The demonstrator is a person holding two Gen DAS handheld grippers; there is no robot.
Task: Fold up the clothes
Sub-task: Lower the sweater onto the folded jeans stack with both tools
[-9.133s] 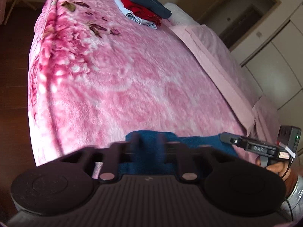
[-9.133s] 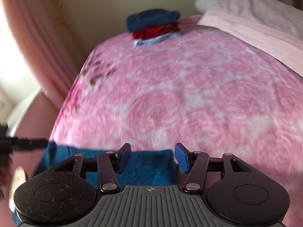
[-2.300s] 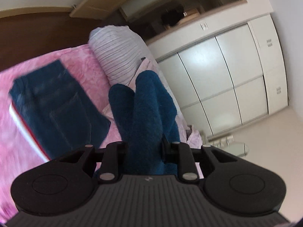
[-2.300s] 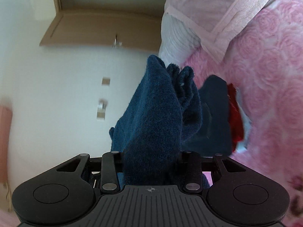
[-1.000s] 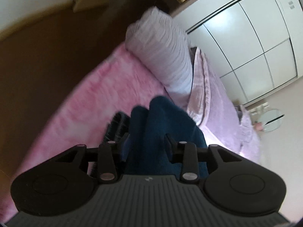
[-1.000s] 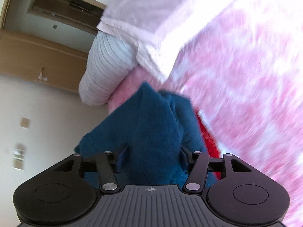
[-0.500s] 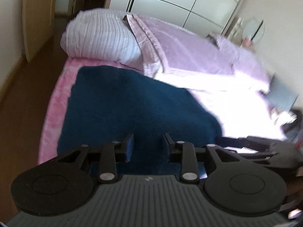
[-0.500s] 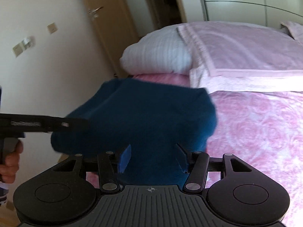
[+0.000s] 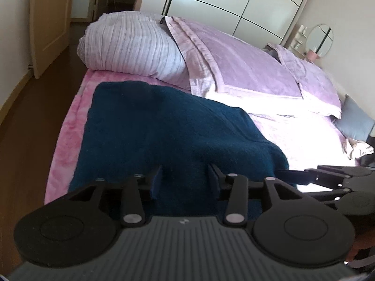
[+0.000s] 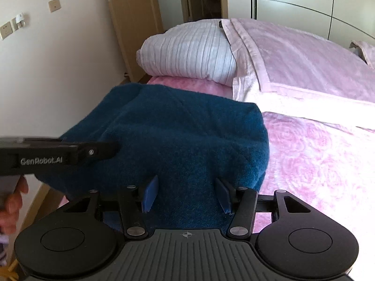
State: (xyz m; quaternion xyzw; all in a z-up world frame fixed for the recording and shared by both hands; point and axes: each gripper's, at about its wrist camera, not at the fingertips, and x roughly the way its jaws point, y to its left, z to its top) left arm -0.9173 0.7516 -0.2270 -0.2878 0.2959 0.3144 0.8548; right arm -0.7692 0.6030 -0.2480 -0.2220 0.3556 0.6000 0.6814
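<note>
A folded dark blue fleecy garment (image 9: 164, 126) (image 10: 182, 135) lies on the pink bedspread (image 9: 68, 128) near the bed's corner, below the pillow. My left gripper (image 9: 185, 178) is at its near edge. Its jaws are opening, with cloth still between them but no firm pinch showing. My right gripper (image 10: 187, 194) is shut on the near right edge, its blue pads (image 10: 150, 194) pressed into the thick cloth. Each gripper also shows from the side in the other's view: the left gripper (image 10: 112, 149) and the right gripper (image 9: 281, 173). Whatever lies beneath the garment is hidden.
A striped white pillow (image 9: 131, 46) (image 10: 187, 51) and a lilac blanket (image 9: 246, 70) (image 10: 304, 65) lie just beyond the garment. The bed edge drops to dark floor (image 9: 28, 117) on the left. A person's hand (image 10: 11, 201) holds the left gripper. White wardrobe doors (image 9: 234, 4) stand behind.
Both grippers rolled back level and brought the hanging garment down flat onto the bed. The left jaws have widened since half a second ago.
</note>
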